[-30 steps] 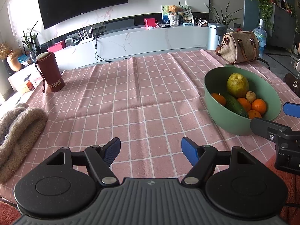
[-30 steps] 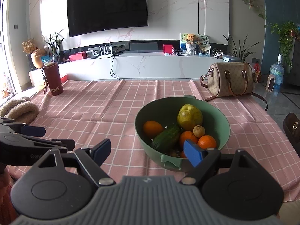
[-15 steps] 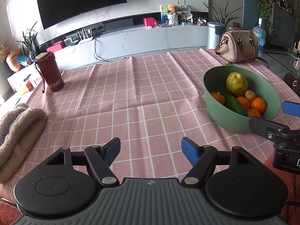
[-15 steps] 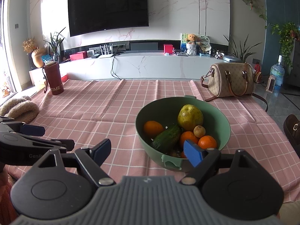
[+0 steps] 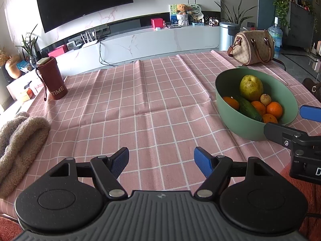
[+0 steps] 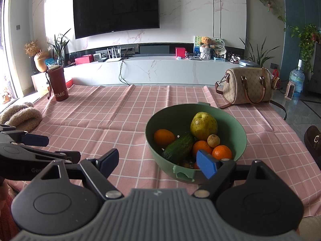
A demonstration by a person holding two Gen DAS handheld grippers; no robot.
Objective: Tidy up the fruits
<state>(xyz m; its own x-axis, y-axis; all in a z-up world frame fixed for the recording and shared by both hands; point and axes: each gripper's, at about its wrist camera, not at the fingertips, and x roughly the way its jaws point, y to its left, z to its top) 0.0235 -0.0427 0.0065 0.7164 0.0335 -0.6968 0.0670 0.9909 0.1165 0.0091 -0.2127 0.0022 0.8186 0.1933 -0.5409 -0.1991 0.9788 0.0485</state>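
Note:
A green bowl stands on the pink checked tablecloth. It holds a yellow-green pear, a dark cucumber, several oranges and a small brown fruit. The bowl also shows at the right in the left wrist view. My right gripper is open and empty, just in front of the bowl's near rim. My left gripper is open and empty over bare cloth, left of the bowl.
A maroon tumbler stands at the far left of the table. A beige fluffy cloth lies at the left edge. A patterned handbag sits at the far right corner. A TV console runs behind the table.
Both grippers have stayed open and nearly still. The views have shifted only slightly.

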